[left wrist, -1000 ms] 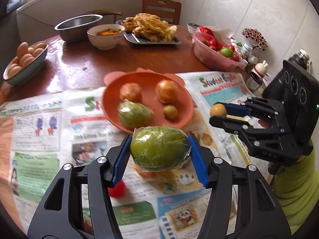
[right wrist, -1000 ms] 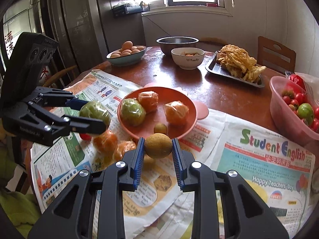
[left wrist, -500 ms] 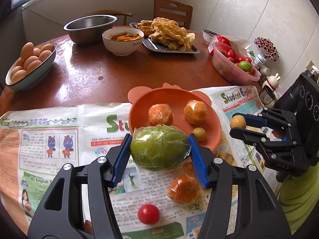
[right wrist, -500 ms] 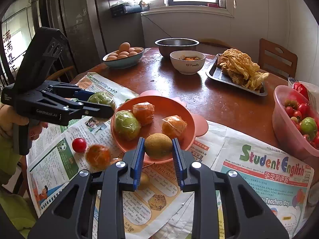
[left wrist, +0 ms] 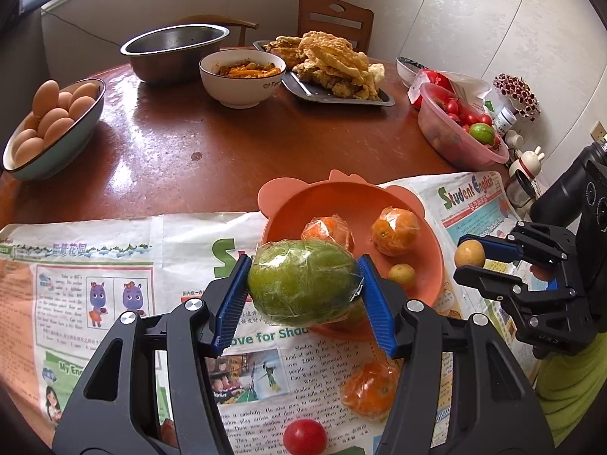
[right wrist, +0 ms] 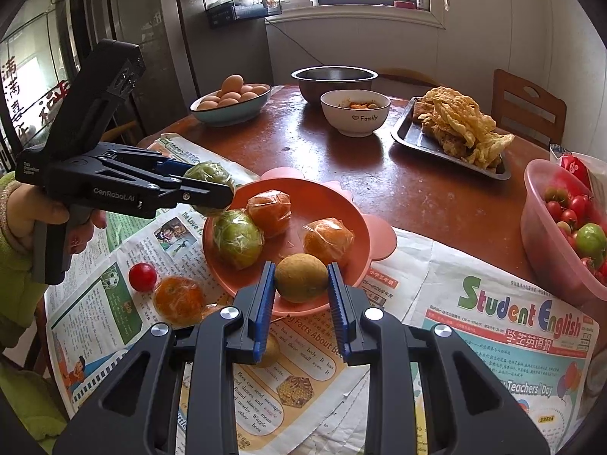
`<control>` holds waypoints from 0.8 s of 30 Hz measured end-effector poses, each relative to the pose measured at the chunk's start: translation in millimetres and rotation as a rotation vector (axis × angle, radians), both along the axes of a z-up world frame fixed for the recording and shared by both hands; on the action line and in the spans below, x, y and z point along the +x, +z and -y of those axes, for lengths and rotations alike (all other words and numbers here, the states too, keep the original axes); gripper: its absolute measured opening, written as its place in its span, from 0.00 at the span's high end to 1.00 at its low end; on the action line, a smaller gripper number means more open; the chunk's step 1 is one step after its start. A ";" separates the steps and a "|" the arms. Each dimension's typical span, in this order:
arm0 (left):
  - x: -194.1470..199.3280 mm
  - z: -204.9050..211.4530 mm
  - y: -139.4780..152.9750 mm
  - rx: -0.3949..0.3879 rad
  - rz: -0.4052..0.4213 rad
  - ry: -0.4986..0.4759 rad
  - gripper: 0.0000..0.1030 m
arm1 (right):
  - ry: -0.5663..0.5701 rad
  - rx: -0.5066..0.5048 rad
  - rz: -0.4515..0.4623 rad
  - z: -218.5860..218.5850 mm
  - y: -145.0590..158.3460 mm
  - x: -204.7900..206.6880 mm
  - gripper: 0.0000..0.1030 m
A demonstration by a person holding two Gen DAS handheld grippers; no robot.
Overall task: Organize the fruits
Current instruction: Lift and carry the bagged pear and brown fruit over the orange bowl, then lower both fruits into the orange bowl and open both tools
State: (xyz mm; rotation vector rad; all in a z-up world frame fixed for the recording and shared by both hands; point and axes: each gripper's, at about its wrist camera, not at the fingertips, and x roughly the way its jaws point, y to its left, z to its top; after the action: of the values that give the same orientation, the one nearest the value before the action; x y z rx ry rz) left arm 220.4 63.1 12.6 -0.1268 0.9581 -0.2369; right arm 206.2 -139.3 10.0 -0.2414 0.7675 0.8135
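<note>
While the round wooden table (right wrist: pixel 436 197) carries newspapers (right wrist: pixel 512 326) and an orange plate (right wrist: pixel 341 204) near its front edge, the left gripper (left wrist: pixel 303 284) pinches a large green fruit wrapped in film (left wrist: pixel 303 280) between its blue pads and holds it in the air over the plate's near left rim. The right gripper (right wrist: pixel 301 295) has its jaws closed on a small brownish-yellow fruit (right wrist: pixel 301 277), which hangs just above the near rim of the plate. On the plate lie another wrapped green fruit (right wrist: pixel 237 238) and two wrapped oranges (right wrist: pixel 328 240), and on the newspaper beside the plate lie one more wrapped orange (right wrist: pixel 178 299) and a small red tomato (right wrist: pixel 142 276).
</note>
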 end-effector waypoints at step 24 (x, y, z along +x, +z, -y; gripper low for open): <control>2.6 15.8 -8.8 0.018 -0.003 -0.034 0.52 | -0.023 -0.030 -0.016 -2.3 -15.1 9.2 0.74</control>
State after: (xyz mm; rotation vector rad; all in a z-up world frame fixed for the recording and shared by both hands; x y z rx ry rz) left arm 223.0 47.3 3.7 -0.0943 0.9657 -0.2593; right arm 215.3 -136.9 -5.1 -0.2531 0.7968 0.7832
